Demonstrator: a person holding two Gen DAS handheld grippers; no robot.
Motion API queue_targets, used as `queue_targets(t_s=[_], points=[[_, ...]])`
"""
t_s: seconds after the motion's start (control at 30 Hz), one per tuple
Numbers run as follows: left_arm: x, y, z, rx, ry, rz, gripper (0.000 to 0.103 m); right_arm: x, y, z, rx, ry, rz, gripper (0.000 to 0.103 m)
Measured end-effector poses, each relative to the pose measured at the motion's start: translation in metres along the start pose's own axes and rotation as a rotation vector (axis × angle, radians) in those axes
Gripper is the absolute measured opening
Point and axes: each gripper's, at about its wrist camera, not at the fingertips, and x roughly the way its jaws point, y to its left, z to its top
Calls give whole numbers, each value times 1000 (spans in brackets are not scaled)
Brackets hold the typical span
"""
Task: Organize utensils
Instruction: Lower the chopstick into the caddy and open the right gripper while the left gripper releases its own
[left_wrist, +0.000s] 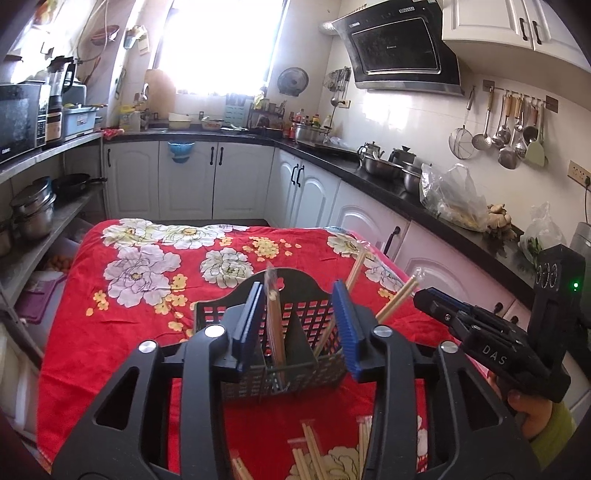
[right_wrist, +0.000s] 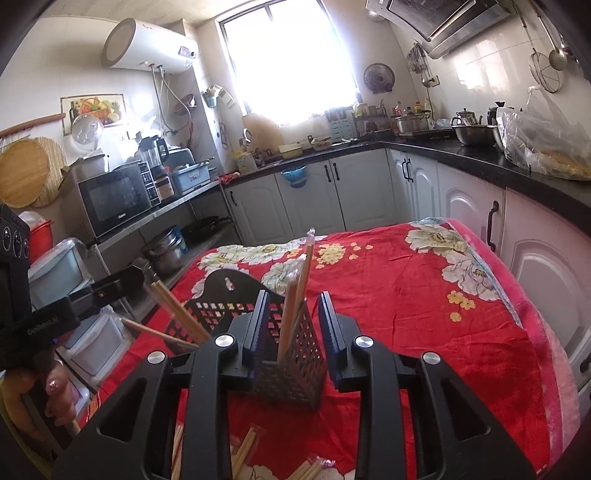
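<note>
A black perforated utensil holder (left_wrist: 317, 314) stands on the red floral cloth (left_wrist: 122, 321). My left gripper (left_wrist: 299, 317) is open astride it. A wrapped chopstick pack (left_wrist: 275, 325) stands in the holder's left compartment, close to the left pad, with the right pad well clear. More chopsticks (left_wrist: 397, 301) lean out of the right compartment, near the tip of my right gripper (left_wrist: 424, 297). In the right wrist view my right gripper (right_wrist: 293, 317) is open around a wrapped chopstick pack (right_wrist: 299, 288) standing in the holder (right_wrist: 306, 350), and neither pad presses on it. My left gripper (right_wrist: 136, 275) is at the left.
Loose wrapped chopstick packs (left_wrist: 314, 450) lie on the cloth near the front edge. A black countertop (left_wrist: 424, 199) with pots and plastic bags runs along the right. Shelves at the left carry a microwave (right_wrist: 114, 203) and pans. Bare cloth stretches beyond the holder.
</note>
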Motion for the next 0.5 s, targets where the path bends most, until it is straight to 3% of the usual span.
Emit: queue_targets(t_s=[0.2, 0.5], points=[[-20, 4, -8, -5, -5, -4, 44, -12, 10, -11, -31, 11, -8, 39], [-53, 9, -29, -20, -26, 2, 59, -19, 26, -30, -62, 55, 19, 44]])
